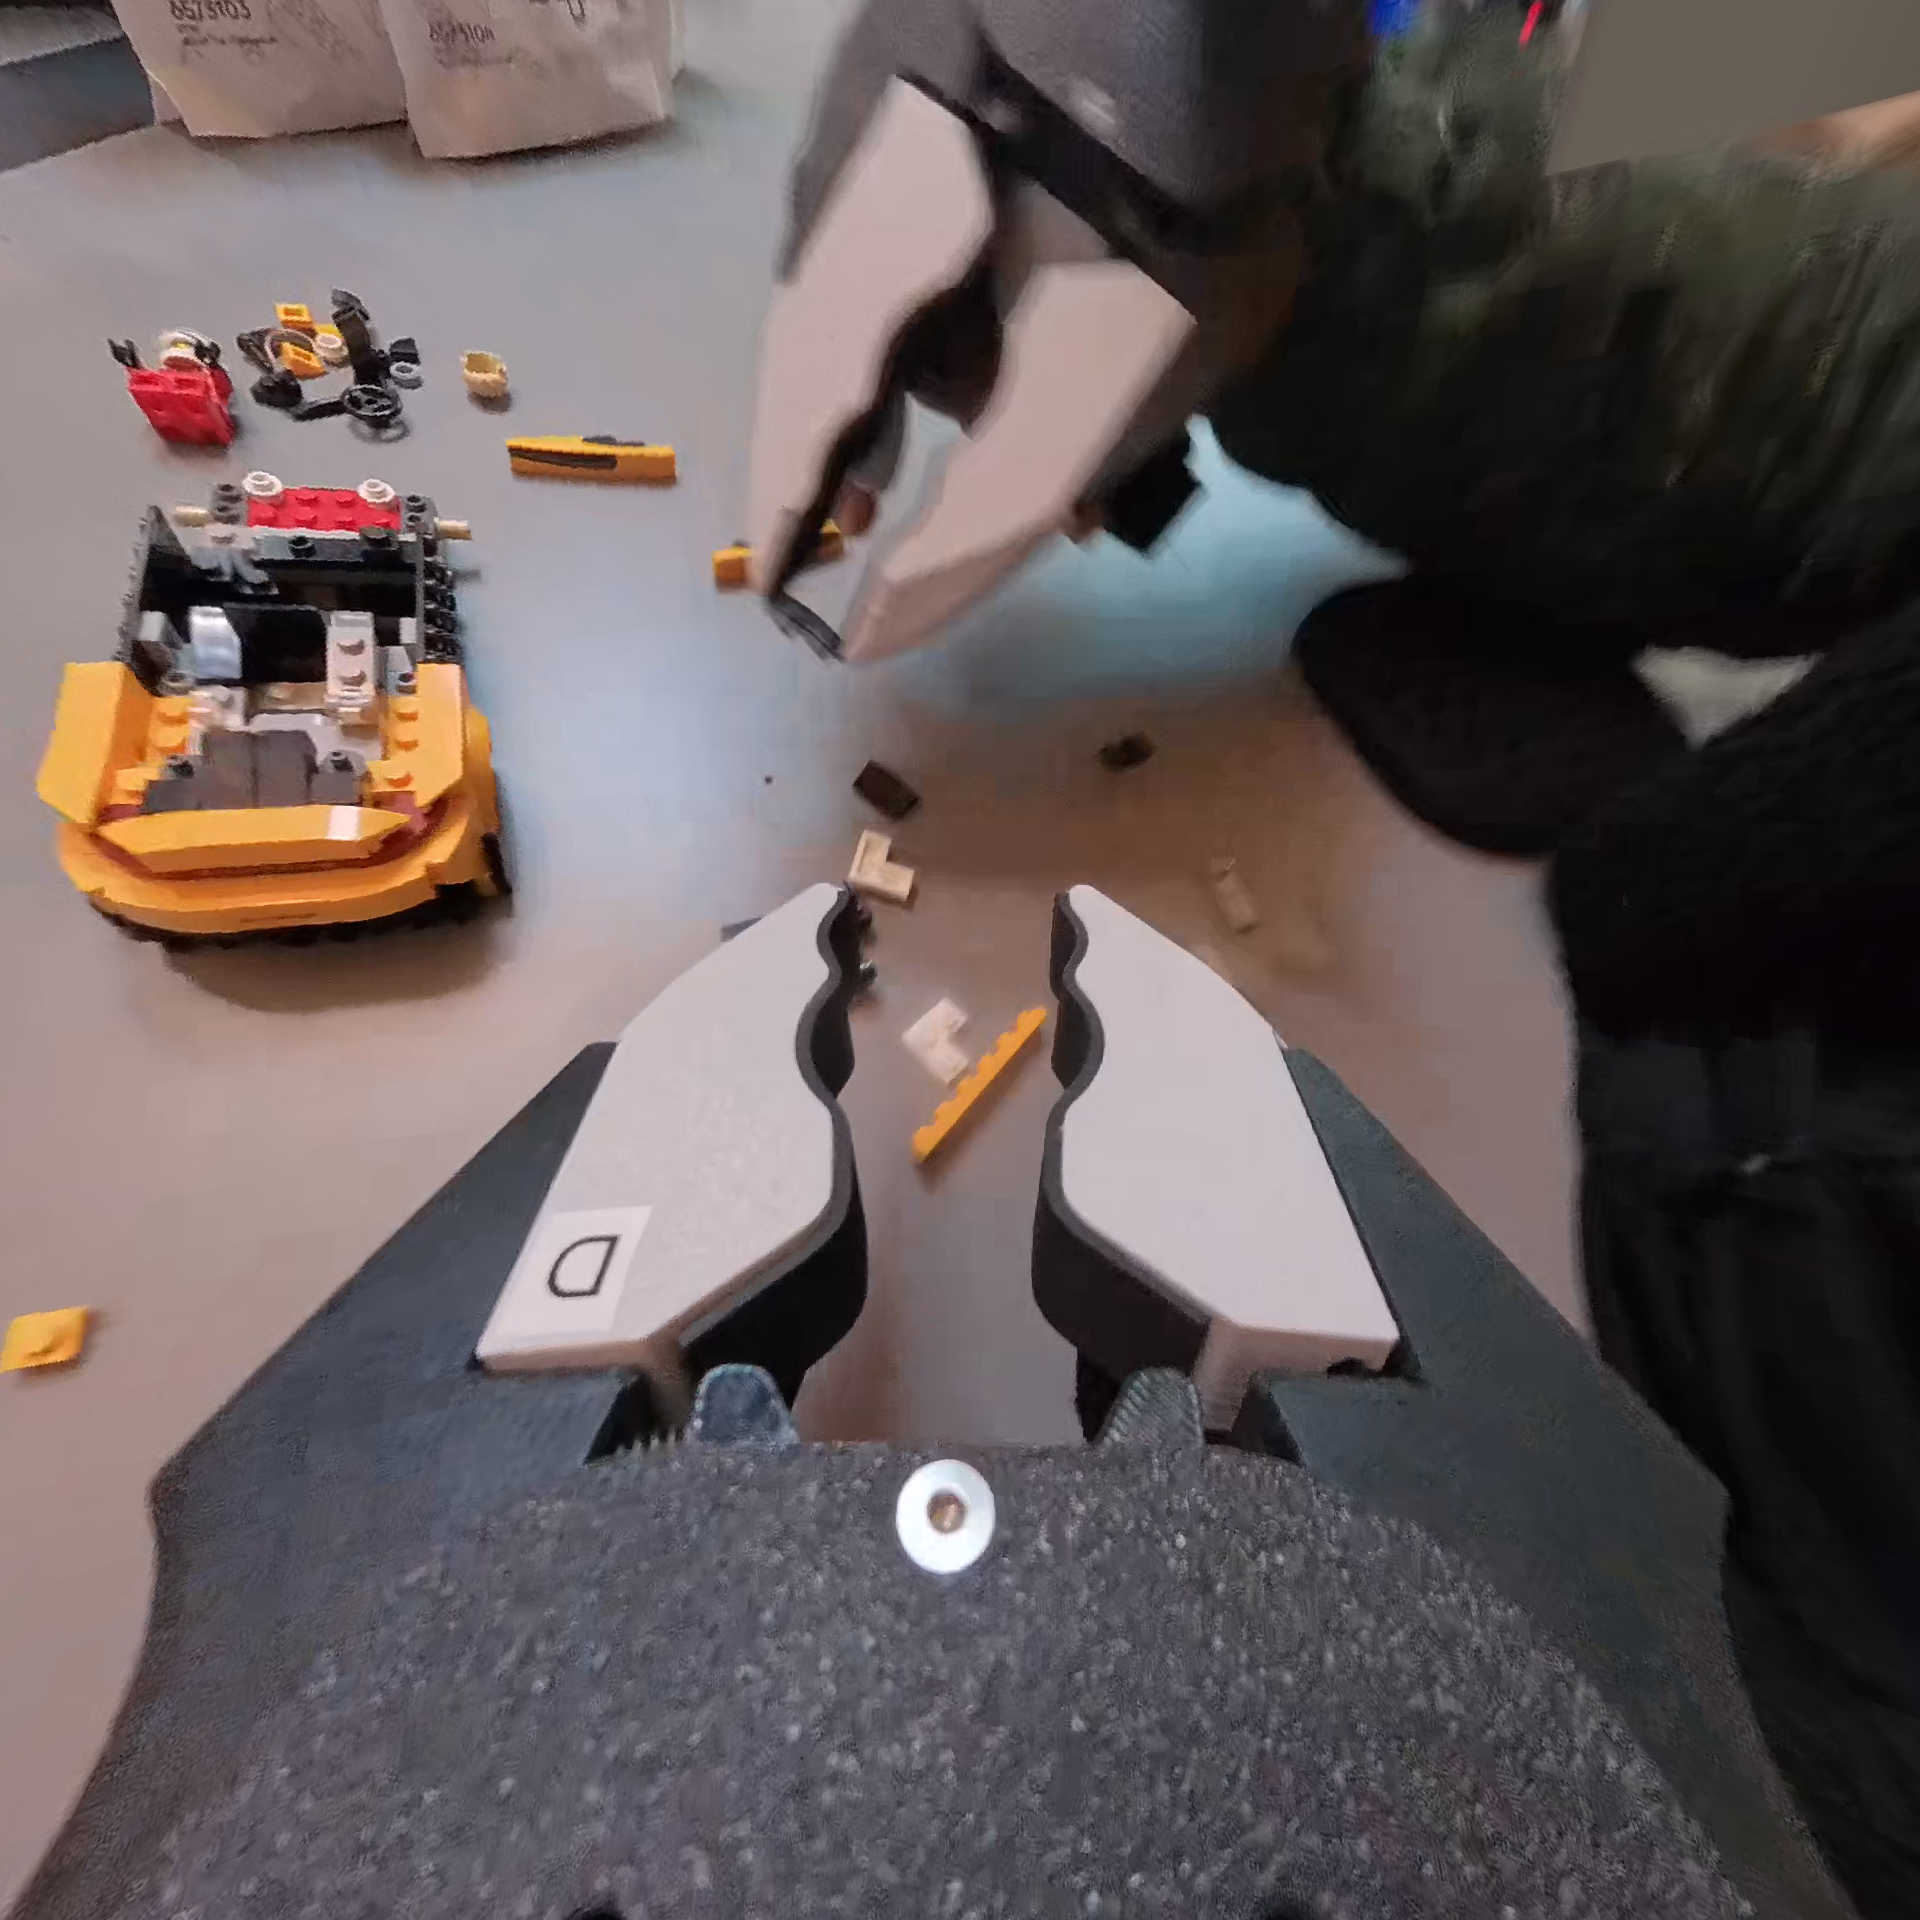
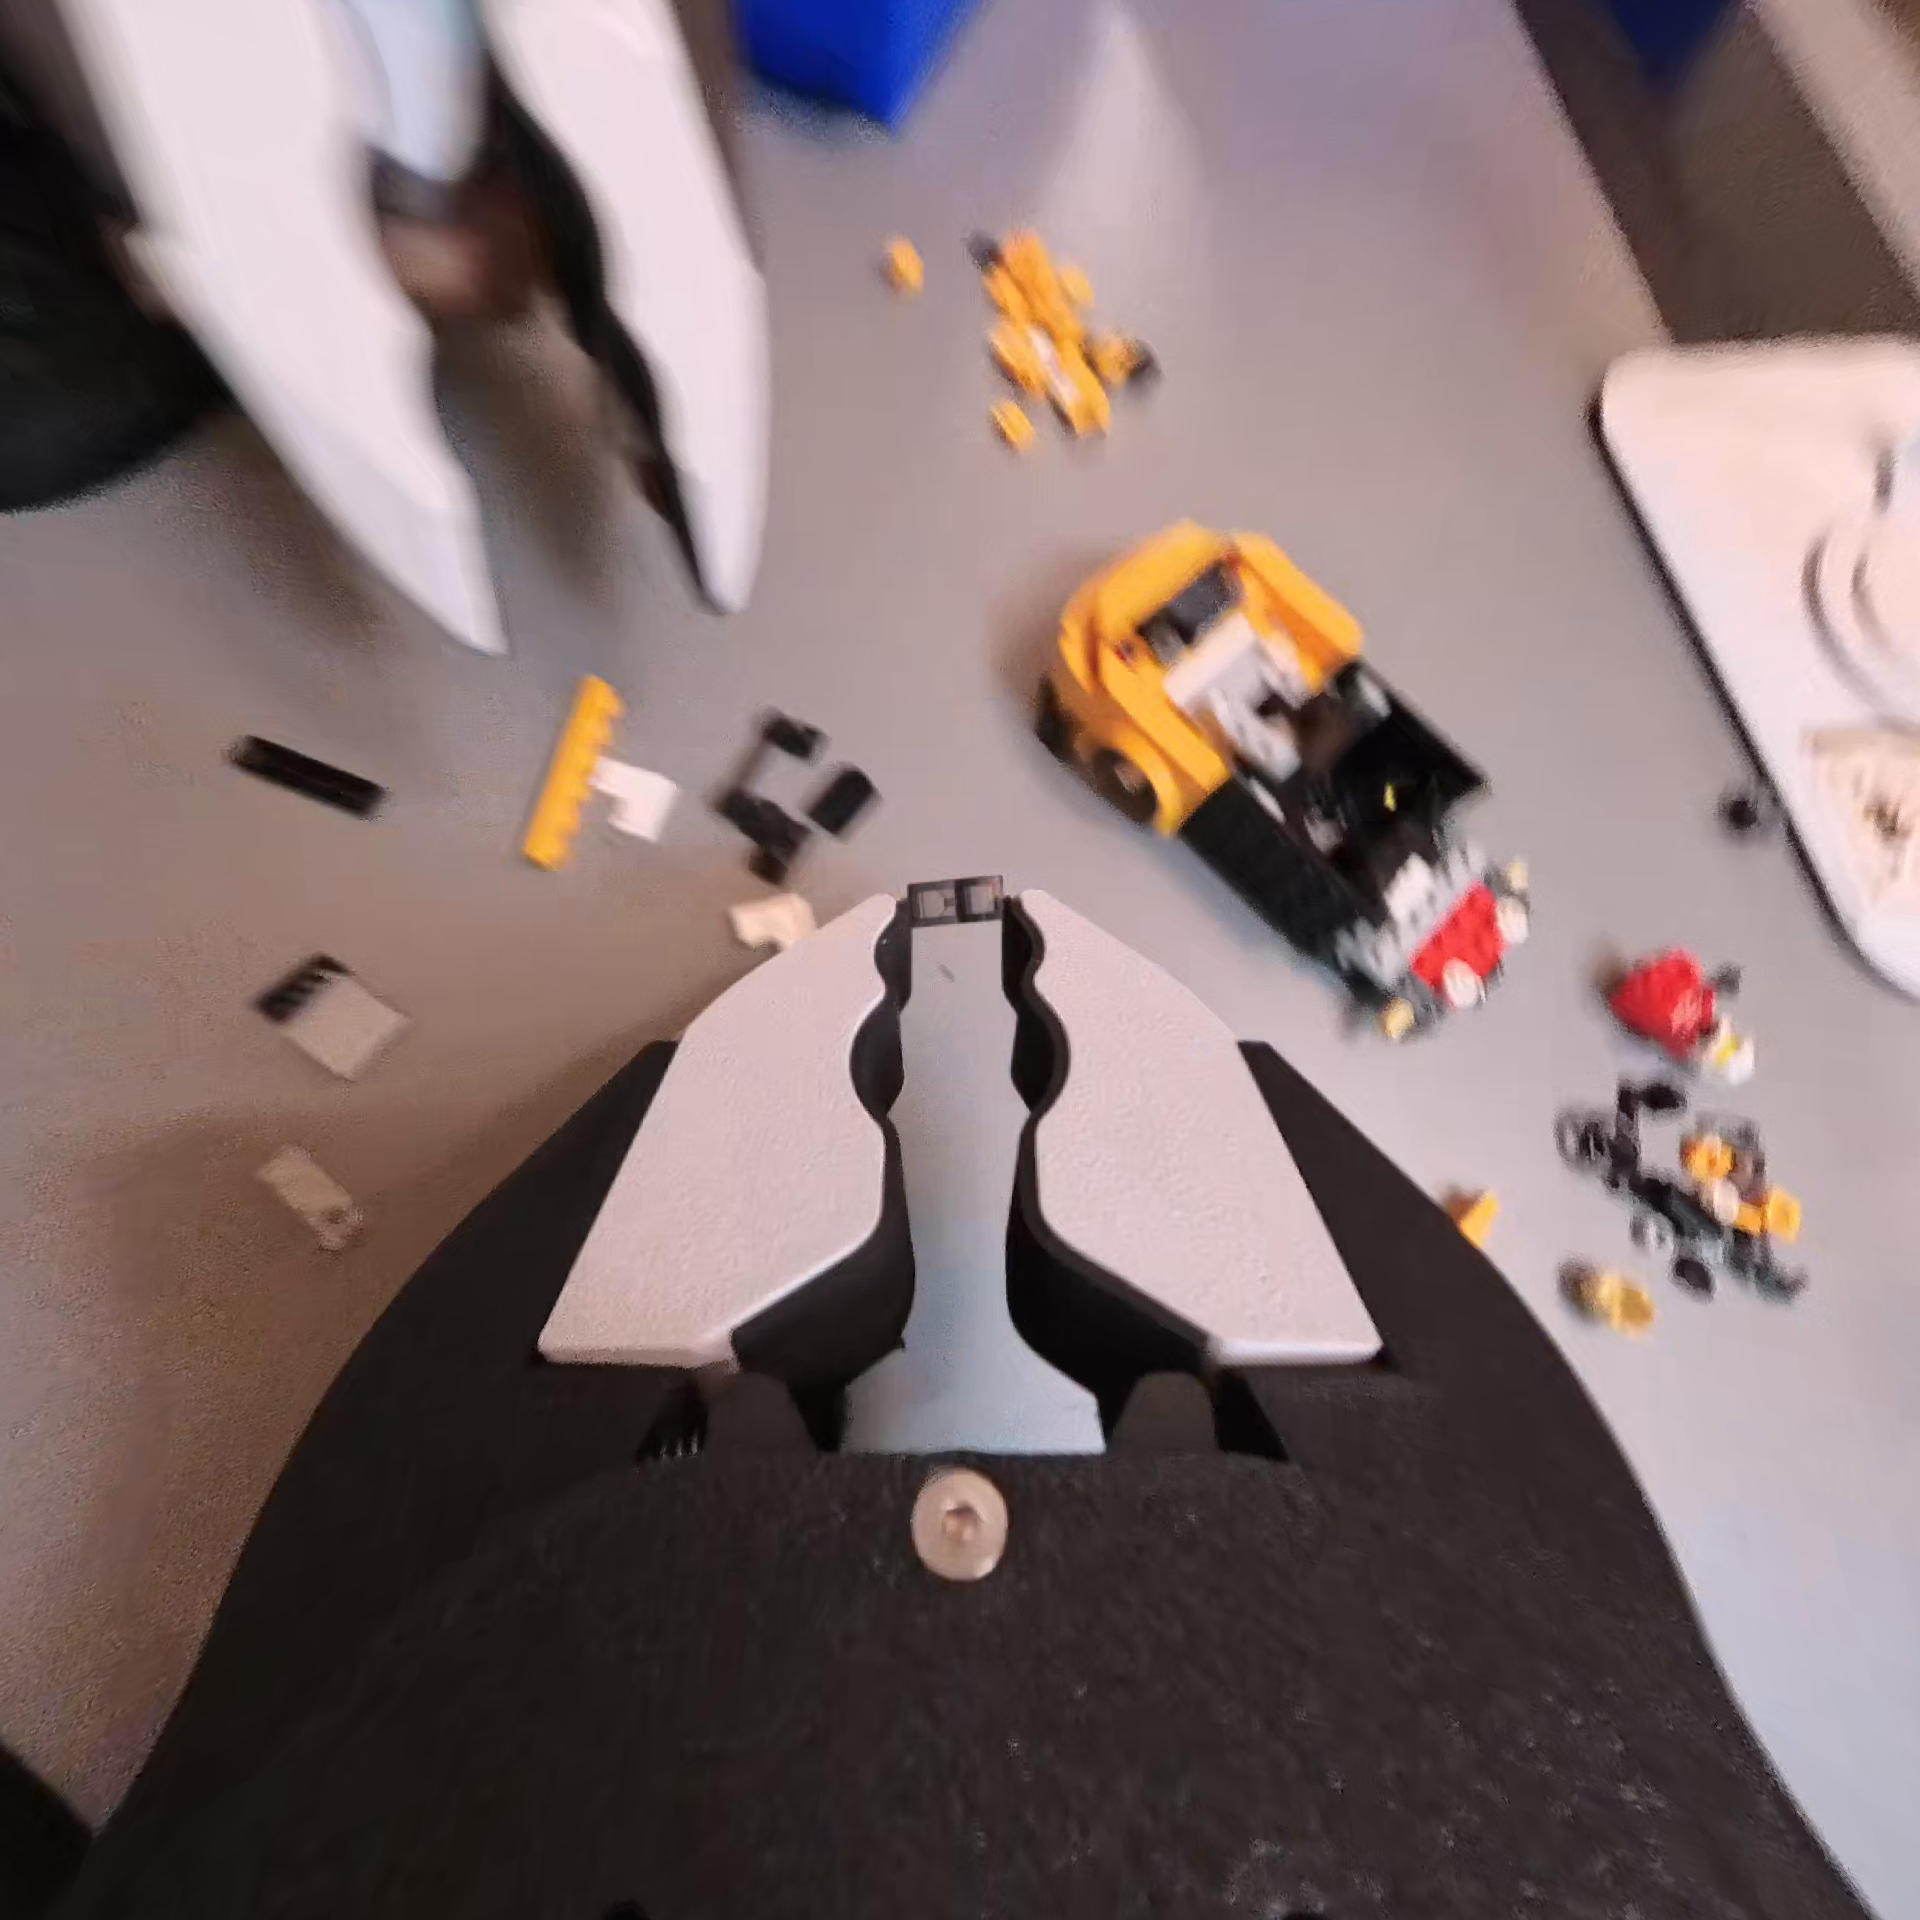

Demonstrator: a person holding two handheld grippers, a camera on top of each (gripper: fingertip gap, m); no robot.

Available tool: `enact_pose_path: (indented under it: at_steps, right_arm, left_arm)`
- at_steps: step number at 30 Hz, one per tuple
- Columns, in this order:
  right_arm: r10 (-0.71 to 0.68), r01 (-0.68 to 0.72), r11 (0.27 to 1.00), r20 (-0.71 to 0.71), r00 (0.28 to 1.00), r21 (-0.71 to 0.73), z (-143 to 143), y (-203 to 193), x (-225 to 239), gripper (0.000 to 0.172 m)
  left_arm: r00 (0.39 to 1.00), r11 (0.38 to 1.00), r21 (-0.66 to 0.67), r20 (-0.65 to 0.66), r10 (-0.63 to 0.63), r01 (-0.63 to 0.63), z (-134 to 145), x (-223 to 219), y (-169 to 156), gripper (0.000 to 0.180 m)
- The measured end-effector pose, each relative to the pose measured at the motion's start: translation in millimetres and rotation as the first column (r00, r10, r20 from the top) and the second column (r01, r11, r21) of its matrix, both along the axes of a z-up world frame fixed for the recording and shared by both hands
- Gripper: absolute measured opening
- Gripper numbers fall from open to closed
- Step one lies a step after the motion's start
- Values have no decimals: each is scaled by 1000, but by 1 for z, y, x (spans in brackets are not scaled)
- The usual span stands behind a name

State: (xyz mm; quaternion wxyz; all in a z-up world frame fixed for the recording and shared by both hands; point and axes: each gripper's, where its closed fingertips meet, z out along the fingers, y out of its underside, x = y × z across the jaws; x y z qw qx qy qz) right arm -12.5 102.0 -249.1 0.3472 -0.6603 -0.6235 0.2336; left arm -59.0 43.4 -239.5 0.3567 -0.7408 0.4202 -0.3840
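My left gripper (image 1: 956,914) is open and empty, hovering above the grey table (image 1: 623,260). Below its gap lie a white L-shaped piece (image 1: 938,1037) and a long orange plate (image 1: 982,1083); a tan L-shaped piece (image 1: 881,868) lies just past the left fingertip. My right gripper (image 2: 956,920) is shut on a small flat black brick piece (image 2: 956,902), pinched across its tips. In the left wrist view, the right gripper (image 1: 821,623) hangs above the table with the black piece (image 1: 805,621) at its tips. A partly built yellow and black brick car (image 1: 270,717) stands to the left; it also shows in the right wrist view (image 2: 1268,769).
Loose black pieces (image 2: 790,795), an orange plate (image 2: 571,774) and a black bar (image 2: 307,777) lie scattered. A red piece (image 1: 182,400) and small parts (image 1: 332,364) lie behind the car. Paper bags (image 1: 520,73) stand at the back. A white tray (image 2: 1766,623) and a person's dark sleeve (image 1: 1610,364) are at the right. About 8 cm separates my left fingertips from my right. The orange plate (image 2: 571,774) lies around 6 cm away from my left fingertips. It turns up in the left wrist view (image 1: 986,1060) as well.
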Motion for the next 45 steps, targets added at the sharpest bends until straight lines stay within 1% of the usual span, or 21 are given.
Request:
enact_pose_path:
  at_steps: [2,5,9,11,14,15,17,18,20,21,25,27,29,31,33,34,36,38,39,42,45]
  right_arm:
    - [83,-77,993,-64,994,95,19,-26,-15,16]
    - [171,-146,964,-97,980,222,38,-54,-32,16]
    - [213,-175,925,-79,974,336,48,-70,-44,16]
    - [218,-183,915,-57,974,360,48,-73,-45,17]
    - [177,-144,914,-53,983,380,52,-68,-38,19]
    - [149,-125,924,-39,988,363,51,-64,-31,21]
    - [101,-95,951,-3,995,294,42,-59,-9,21]
    - [79,-82,965,24,997,250,34,-58,5,21]
    - [44,-58,988,100,994,143,12,-61,32,22]
    - [32,-45,996,144,989,83,0,-65,45,22]
    - [3,15,998,270,963,-65,-36,-83,72,29]
    - [-23,53,994,294,956,-92,-46,-86,75,29]
    - [-46,87,988,289,956,-129,-50,-87,74,25]
    - [-51,101,983,293,955,-156,-50,-87,73,16]
    - [-40,92,982,291,956,-167,-51,-89,71,8]
    - [-46,89,986,286,957,-140,-50,-86,69,7]
    - [-37,61,992,210,977,-108,-38,-85,58,7]
    - [-13,16,998,68,998,-55,-14,-86,37,7]
    - [1,-1,1000,13,1000,-18,-3,-87,27,7]
    - [53,-47,997,-95,994,62,25,-97,-4,7]
    - [104,-82,988,-170,980,134,50,-106,-30,7]
  left_arm:
    - [991,992,-125,130,21,-4,10,4,1,33]
    - [944,939,-333,328,28,87,28,11,-6,32]
    - [897,874,-440,442,11,206,42,13,-18,18]
    - [916,888,-417,400,-11,193,40,12,-21,5]
    - [940,930,-337,340,-25,147,51,-2,-18,4]
    - [958,956,-283,287,1,84,54,-14,-12,4]
    - [992,991,-82,66,110,-105,50,-53,6,4]
    - [976,979,34,-70,205,-203,47,-80,17,4]
    - [850,892,238,-284,443,-385,43,-145,38,4]
    - [772,850,279,-359,525,-448,39,-176,42,4]
    - [535,743,254,-556,636,-620,4,-265,42,7]
    - [487,715,217,-600,635,-665,-9,-283,38,30]
    - [477,701,236,-586,655,-673,-7,-288,40,45]
    - [505,704,264,-539,675,-659,4,-281,42,55]
    - [554,710,322,-457,696,-626,23,-264,45,54]
    - [607,736,336,-418,676,-588,31,-248,43,53]
    - [783,835,282,-300,545,-473,44,-195,30,46]
    - [939,943,145,-130,320,-301,53,-129,4,39]
    - [976,975,81,-60,211,-206,54,-101,-11,37]
    - [996,995,-98,92,19,-10,52,-40,-40,30]
    - [977,964,-251,208,-41,94,57,-3,-50,28]
